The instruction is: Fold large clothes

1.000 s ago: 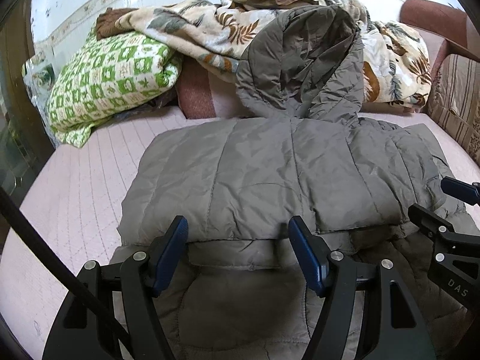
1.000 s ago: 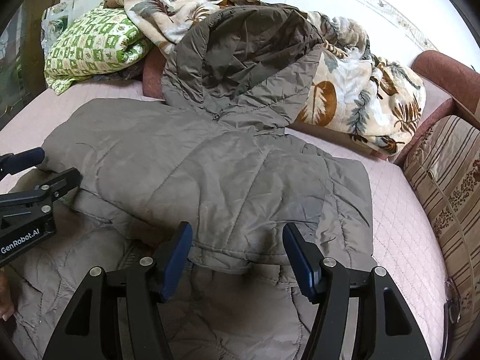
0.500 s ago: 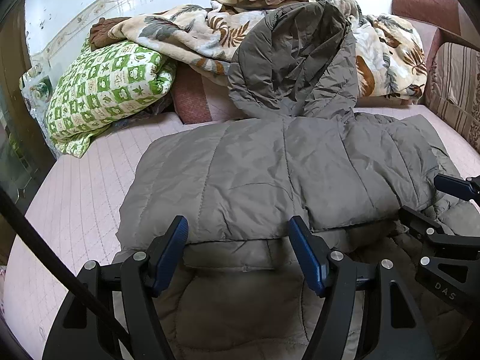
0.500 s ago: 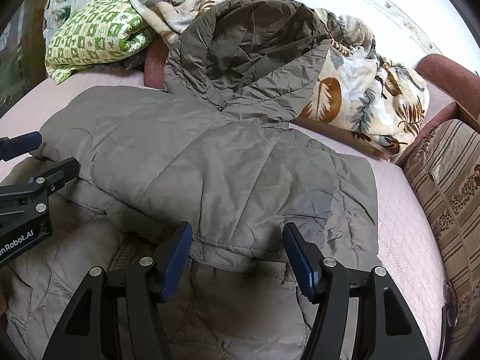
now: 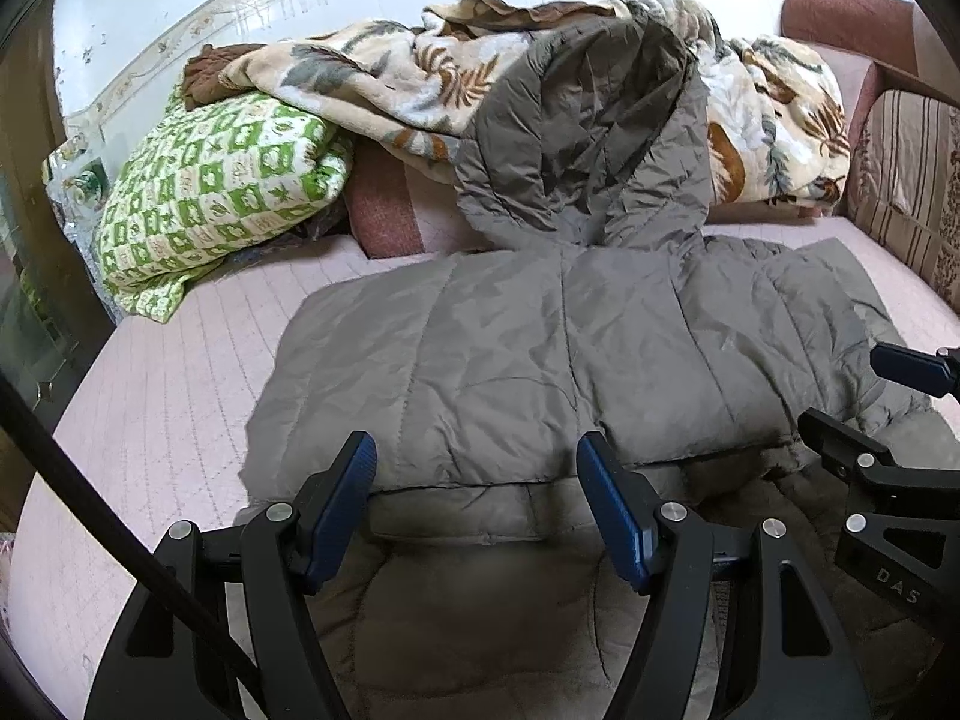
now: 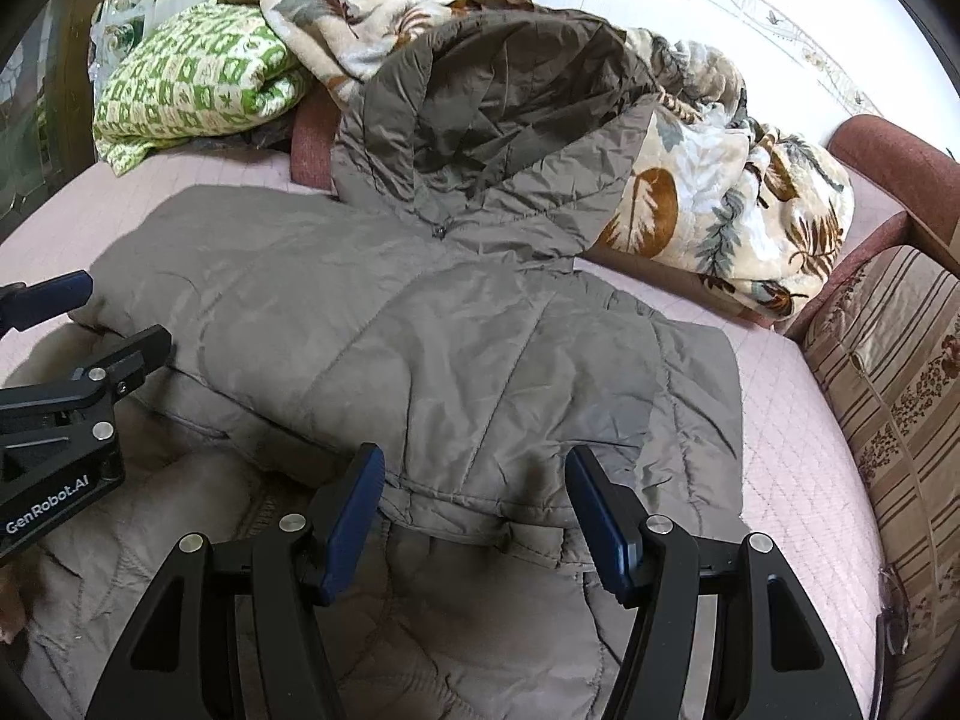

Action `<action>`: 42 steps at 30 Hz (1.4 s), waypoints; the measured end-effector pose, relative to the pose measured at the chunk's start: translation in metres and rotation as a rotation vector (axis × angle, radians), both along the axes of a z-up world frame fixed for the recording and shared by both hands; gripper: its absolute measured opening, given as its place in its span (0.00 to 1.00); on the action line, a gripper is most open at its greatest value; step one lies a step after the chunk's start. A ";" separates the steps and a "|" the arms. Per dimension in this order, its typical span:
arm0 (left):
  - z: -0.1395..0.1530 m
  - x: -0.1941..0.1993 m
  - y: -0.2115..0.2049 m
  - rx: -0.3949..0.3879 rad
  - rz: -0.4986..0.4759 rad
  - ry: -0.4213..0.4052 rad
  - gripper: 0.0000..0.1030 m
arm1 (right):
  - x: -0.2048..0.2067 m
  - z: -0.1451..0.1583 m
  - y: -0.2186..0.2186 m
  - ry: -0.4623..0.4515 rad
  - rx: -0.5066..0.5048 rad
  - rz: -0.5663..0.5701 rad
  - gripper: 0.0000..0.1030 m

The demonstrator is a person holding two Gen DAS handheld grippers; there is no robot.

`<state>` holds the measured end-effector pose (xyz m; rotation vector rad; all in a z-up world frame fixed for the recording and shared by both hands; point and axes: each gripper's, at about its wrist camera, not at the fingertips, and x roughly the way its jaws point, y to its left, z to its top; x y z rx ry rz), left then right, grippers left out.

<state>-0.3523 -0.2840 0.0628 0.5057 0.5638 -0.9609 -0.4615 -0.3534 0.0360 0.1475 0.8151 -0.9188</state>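
A large grey-olive padded jacket [image 5: 540, 360] [image 6: 450, 348] lies spread on the pink quilted bed surface [image 5: 180, 372]. Its hood [image 5: 588, 138] [image 6: 498, 120] leans up against the bedding behind. An upper layer lies folded over the quilted lining [image 5: 480, 600], and its near edge runs across between my fingers. My left gripper [image 5: 476, 468] is open over that edge on the left side. My right gripper [image 6: 474, 480] is open over the edge further right. Each gripper shows in the other's view: right gripper [image 5: 870, 402], left gripper [image 6: 90, 324]. Neither pinches any cloth.
A green-and-white checked pillow [image 5: 222, 198] and a floral blanket [image 5: 372, 78] are heaped at the back. A striped cushion [image 6: 900, 390] and a red-brown armrest [image 6: 888, 150] bound the right side. A black cable [image 5: 90, 498] crosses the left view's lower left.
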 end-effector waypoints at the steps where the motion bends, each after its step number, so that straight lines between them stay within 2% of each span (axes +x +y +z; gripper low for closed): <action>1: 0.005 0.000 0.004 -0.015 0.005 0.007 0.67 | -0.001 0.003 0.001 -0.012 0.010 0.000 0.65; 5: 0.028 0.003 0.031 -0.081 0.046 0.055 0.67 | -0.014 0.019 0.011 -0.099 0.076 -0.006 0.65; 8: 0.047 0.004 0.063 -0.151 0.084 0.111 0.67 | -0.028 0.031 0.030 -0.143 0.080 -0.016 0.65; 11: 0.049 0.000 0.094 -0.182 0.116 0.151 0.67 | -0.052 0.036 0.057 -0.183 0.098 -0.052 0.65; 15: 0.050 -0.013 0.115 -0.152 0.117 0.116 0.67 | -0.086 0.048 0.089 -0.247 0.150 -0.083 0.65; 17: 0.059 -0.020 0.130 -0.173 0.119 0.099 0.67 | -0.100 0.058 0.102 -0.248 0.145 -0.106 0.65; 21: 0.085 -0.032 0.161 -0.239 0.106 0.126 0.67 | -0.125 0.086 0.134 -0.261 0.118 -0.131 0.65; 26: 0.112 -0.046 0.194 -0.283 0.090 0.102 0.67 | -0.135 0.118 0.161 -0.274 0.077 -0.113 0.67; 29: 0.120 -0.049 0.207 -0.292 0.091 0.098 0.67 | -0.134 0.134 0.169 -0.313 0.061 -0.095 0.68; 33: 0.122 -0.051 0.210 -0.296 0.092 0.094 0.68 | -0.129 0.141 0.174 -0.342 0.055 -0.064 0.68; 36: 0.119 -0.051 0.198 -0.274 0.087 0.094 0.68 | -0.125 0.142 0.169 -0.329 0.062 -0.047 0.68; 42: 0.118 -0.037 0.146 -0.262 0.084 0.133 0.68 | -0.121 0.156 0.134 -0.369 0.099 -0.020 0.69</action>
